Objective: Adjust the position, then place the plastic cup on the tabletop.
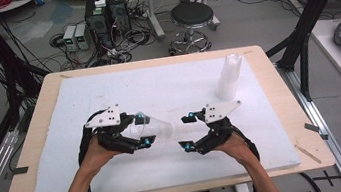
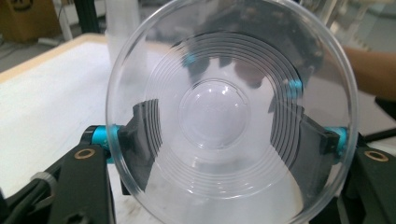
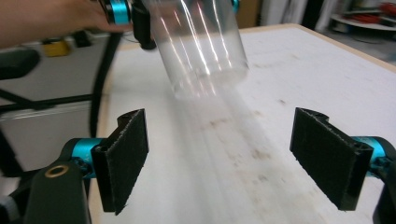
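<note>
A clear cup [image 1: 155,127] was held sideways at the centre of the high view, clamped at its rim by the left gripper [image 1: 144,128]. The right gripper [image 1: 187,132] was seen wide open and empty, just right of the cup's base, above the white surface [image 1: 167,84].

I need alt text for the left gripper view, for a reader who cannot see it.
A clear plastic cup, seen straight into its open mouth, is clamped between the left gripper's black jaws by its rim. Through its ringed bottom the right gripper appears blurred, above a white foam board.
</note>
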Demonstrator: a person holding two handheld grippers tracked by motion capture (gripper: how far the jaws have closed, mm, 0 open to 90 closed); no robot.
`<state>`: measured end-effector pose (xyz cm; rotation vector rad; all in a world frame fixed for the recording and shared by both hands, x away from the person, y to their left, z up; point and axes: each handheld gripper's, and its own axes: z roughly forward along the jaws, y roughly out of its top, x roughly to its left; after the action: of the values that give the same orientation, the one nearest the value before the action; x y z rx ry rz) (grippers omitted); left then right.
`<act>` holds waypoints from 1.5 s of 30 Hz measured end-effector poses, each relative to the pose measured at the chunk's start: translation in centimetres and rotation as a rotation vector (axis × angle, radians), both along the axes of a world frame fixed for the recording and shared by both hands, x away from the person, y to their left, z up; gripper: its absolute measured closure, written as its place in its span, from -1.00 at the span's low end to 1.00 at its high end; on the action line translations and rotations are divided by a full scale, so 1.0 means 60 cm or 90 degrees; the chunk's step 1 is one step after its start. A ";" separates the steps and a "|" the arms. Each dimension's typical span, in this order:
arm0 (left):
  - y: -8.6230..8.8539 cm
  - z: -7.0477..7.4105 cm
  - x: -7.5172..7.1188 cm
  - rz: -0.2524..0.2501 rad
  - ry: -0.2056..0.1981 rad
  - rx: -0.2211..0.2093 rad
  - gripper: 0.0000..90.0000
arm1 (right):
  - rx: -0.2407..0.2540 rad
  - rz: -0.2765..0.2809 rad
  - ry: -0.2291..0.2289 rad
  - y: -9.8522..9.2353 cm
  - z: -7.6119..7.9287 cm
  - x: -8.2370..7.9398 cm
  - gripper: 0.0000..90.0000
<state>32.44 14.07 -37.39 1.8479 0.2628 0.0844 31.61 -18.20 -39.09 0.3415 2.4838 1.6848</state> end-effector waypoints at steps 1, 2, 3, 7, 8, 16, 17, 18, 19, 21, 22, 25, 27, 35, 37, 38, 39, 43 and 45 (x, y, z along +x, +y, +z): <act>-0.001 0.004 0.003 0.003 -0.001 0.017 -0.26 | -0.003 -0.013 -0.003 -0.004 -0.003 -0.002 -0.57; -0.001 0.004 0.003 0.003 -0.001 0.017 -0.26 | -0.003 -0.013 -0.003 -0.004 -0.003 -0.002 -0.57; -0.001 0.012 0.010 0.004 -0.002 0.053 -0.26 | -0.012 -0.052 -0.005 -0.012 -0.009 -0.009 -0.57; -0.005 0.025 0.026 0.005 0.007 0.116 -0.26 | -0.021 -0.111 -0.003 -0.024 -0.020 -0.017 -0.57; -0.005 0.025 0.026 0.005 0.007 0.116 -0.26 | -0.021 -0.111 -0.003 -0.024 -0.020 -0.017 -0.57; -0.017 0.042 0.063 -0.008 0.012 0.239 -0.27 | -0.042 -0.280 0.021 -0.068 -0.054 -0.026 -0.57; -0.022 0.047 0.070 -0.017 0.017 0.264 -0.28 | -0.044 -0.296 0.029 -0.074 -0.059 -0.027 -0.57; -0.025 0.050 0.073 -0.021 0.020 0.272 -0.28 | -0.047 -0.310 0.033 -0.079 -0.063 -0.028 -0.57; -0.027 0.053 0.075 -0.028 0.019 0.287 -0.28 | -0.052 -0.322 0.031 -0.085 -0.067 -0.029 -0.57; -0.032 0.060 0.079 -0.033 0.015 0.319 -0.28 | -0.063 -0.343 0.036 -0.094 -0.075 -0.032 -0.57; -0.034 0.063 0.081 -0.033 0.014 0.333 -0.28 | -0.067 -0.352 0.033 -0.098 -0.078 -0.033 -0.57; -0.039 0.069 0.087 -0.036 0.009 0.366 -0.28 | -0.075 -0.375 0.036 -0.107 -0.089 -0.033 -0.57; -0.042 0.070 0.087 -0.040 0.008 0.380 -0.28 | -0.069 -0.381 0.040 -0.111 -0.093 -0.033 -0.57; -0.045 0.067 0.087 -0.037 0.007 0.391 -0.28 | -0.078 -0.389 0.042 -0.111 -0.103 -0.030 -0.57; -0.043 0.067 0.089 -0.036 0.009 0.396 -0.27 | -0.074 -0.392 0.043 -0.113 -0.104 -0.030 -0.57; -0.043 0.067 0.090 -0.036 0.009 0.399 -0.27 | -0.071 -0.395 0.045 -0.113 -0.104 -0.029 -0.57; -0.043 0.064 0.090 -0.034 0.014 0.396 -0.27 | -0.071 -0.396 0.046 -0.114 -0.104 -0.029 -0.57; -0.046 0.063 0.091 -0.037 0.010 0.402 -0.27 | -0.080 -0.396 0.048 -0.112 -0.105 -0.028 -0.57; -0.047 0.063 0.090 -0.037 0.011 0.399 -0.27 | -0.080 -0.395 0.048 -0.111 -0.105 -0.028 -0.57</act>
<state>37.84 11.27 -33.58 2.4779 0.2062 0.1202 29.90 -24.87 -45.37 1.0453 2.1806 1.2696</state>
